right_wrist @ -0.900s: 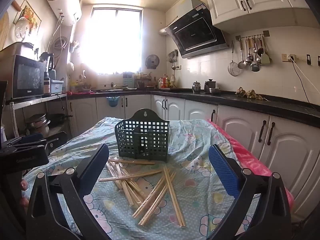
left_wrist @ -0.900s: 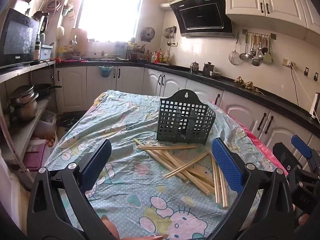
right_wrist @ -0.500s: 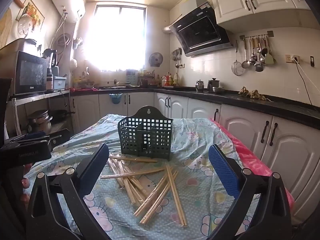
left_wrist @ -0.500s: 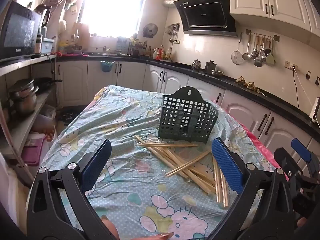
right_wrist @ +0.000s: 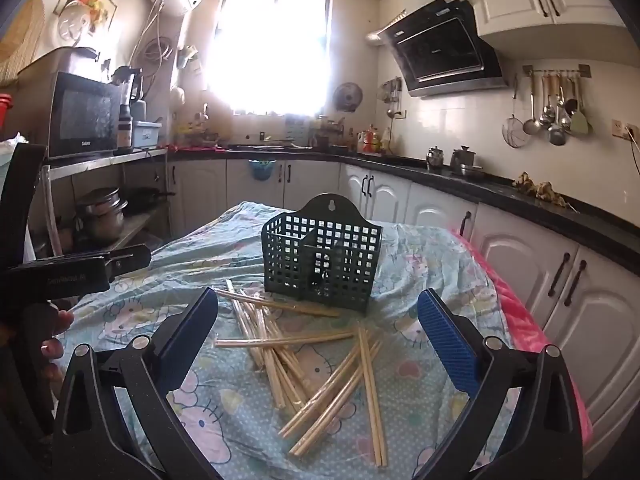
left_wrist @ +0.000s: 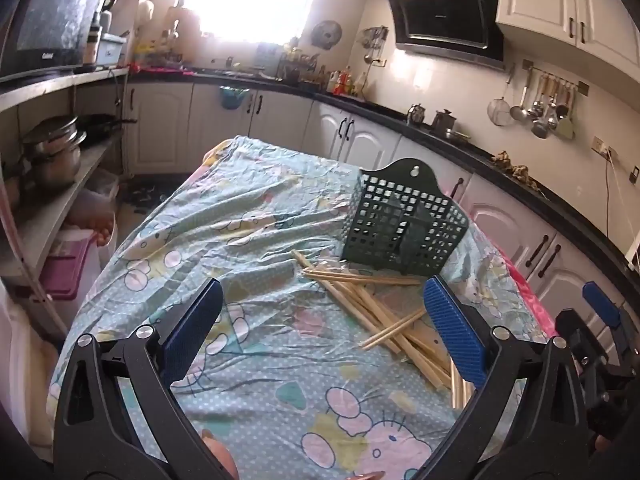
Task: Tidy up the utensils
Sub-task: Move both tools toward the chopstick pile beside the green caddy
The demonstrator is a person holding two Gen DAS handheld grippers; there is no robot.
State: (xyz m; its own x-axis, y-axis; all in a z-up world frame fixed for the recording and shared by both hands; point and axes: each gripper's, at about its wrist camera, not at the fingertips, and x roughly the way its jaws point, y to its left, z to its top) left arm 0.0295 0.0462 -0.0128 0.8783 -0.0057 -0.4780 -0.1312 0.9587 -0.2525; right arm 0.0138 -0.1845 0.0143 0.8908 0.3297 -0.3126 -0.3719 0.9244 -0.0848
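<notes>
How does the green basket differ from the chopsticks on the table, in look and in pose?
The green basket is dark plastic with a grid of holes; the chopsticks are pale, plain wooden sticks. The basket stands upright as one piece; the chopsticks lie flat, scattered and crossing one another. The basket looks empty; the chopsticks are all outside it, in front. Both rest on the patterned cloth, and no gripper touches either.

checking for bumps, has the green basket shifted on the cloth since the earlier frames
No. The green basket sits just behind the same chopsticks on the cloth as before.
</notes>
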